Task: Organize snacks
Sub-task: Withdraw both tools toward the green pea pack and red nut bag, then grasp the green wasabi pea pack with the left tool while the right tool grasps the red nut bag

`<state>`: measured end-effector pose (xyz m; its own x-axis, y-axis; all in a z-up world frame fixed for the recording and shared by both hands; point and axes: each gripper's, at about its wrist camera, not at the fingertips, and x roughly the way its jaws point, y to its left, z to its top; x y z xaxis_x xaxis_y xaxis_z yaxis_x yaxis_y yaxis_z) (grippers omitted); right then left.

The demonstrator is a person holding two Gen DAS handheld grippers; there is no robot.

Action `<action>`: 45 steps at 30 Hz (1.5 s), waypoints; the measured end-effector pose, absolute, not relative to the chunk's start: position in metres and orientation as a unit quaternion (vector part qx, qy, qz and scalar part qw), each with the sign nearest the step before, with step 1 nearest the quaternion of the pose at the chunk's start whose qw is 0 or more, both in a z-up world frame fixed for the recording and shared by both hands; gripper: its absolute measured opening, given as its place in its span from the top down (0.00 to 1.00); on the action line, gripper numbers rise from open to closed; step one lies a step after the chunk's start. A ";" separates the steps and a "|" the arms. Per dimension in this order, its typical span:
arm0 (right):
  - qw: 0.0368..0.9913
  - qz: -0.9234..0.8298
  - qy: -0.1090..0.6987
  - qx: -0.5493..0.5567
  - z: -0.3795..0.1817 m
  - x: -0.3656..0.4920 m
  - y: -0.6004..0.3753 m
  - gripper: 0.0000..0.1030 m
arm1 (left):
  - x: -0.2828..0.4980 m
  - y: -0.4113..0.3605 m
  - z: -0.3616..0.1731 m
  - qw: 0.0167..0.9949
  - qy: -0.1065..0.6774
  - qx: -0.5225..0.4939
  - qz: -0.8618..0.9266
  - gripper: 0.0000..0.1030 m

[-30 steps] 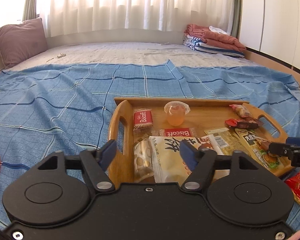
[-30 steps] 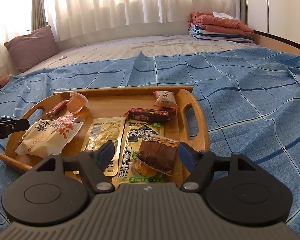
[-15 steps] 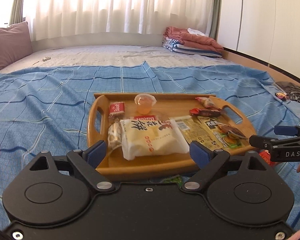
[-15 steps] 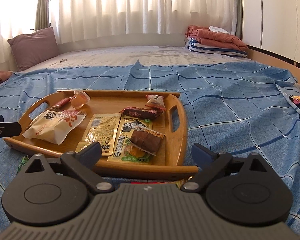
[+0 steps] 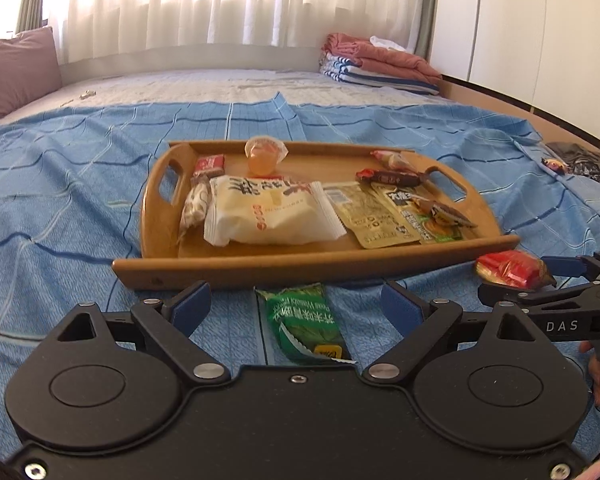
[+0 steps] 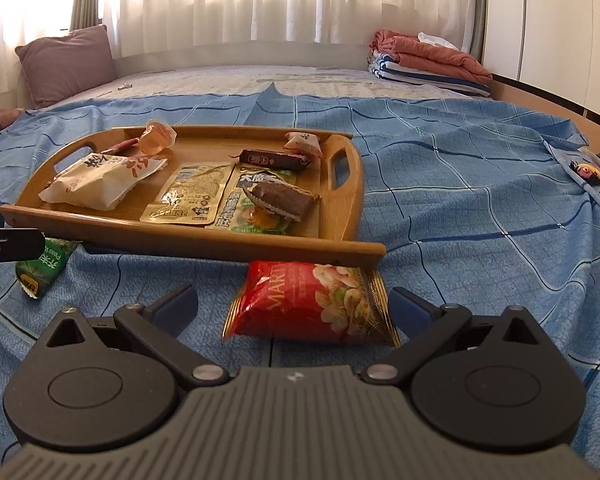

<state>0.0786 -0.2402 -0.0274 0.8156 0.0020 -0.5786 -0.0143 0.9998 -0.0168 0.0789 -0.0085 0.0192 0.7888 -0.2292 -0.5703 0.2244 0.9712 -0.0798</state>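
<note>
A wooden tray (image 5: 260, 266) lies on the blue bedsheet with several snacks in it: a white bread packet (image 5: 272, 212), a jelly cup (image 5: 264, 156), flat yellow and green pouches and a brown wafer bar (image 6: 284, 200). In front of the tray a green packet (image 5: 306, 322) lies on the sheet between the fingers of my left gripper (image 5: 294, 298), which is open and clear of it. A red nut packet (image 6: 312, 304) lies on the sheet between the wide-open fingers of my right gripper (image 6: 294, 300), untouched by its pads.
A brownish pillow (image 6: 66, 64) leans at the far left of the bed. Folded blankets (image 6: 428, 58) are stacked at the far right, beside a white wardrobe (image 5: 540, 40). Dark clothing and a small toy (image 6: 590, 172) lie on the sheet at the right edge.
Both grippers have drawn back from over the tray to the sheet in front of it and opened wider. The green and red packets have come into view between their fingers.
</note>
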 end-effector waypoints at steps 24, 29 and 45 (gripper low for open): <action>0.950 0.000 0.311 0.010 -0.039 0.080 -0.246 0.00 | 0.088 -0.017 -0.008 0.939 0.335 0.001 -0.084 0.11; 0.950 0.002 0.311 0.016 -0.039 0.080 -0.248 0.00 | 0.089 -0.019 -0.010 0.937 0.340 0.011 -0.079 0.11; 0.954 -0.008 0.289 0.073 -0.023 0.070 -0.273 0.00 | 0.079 -0.017 -0.001 0.939 0.332 0.017 -0.089 0.63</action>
<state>0.0702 -0.2733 -0.0234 0.8323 0.0268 -0.5537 0.0581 0.9891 0.1353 0.0788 -0.0168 -0.0006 0.7643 -0.1555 -0.6258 0.1775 0.9837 -0.0277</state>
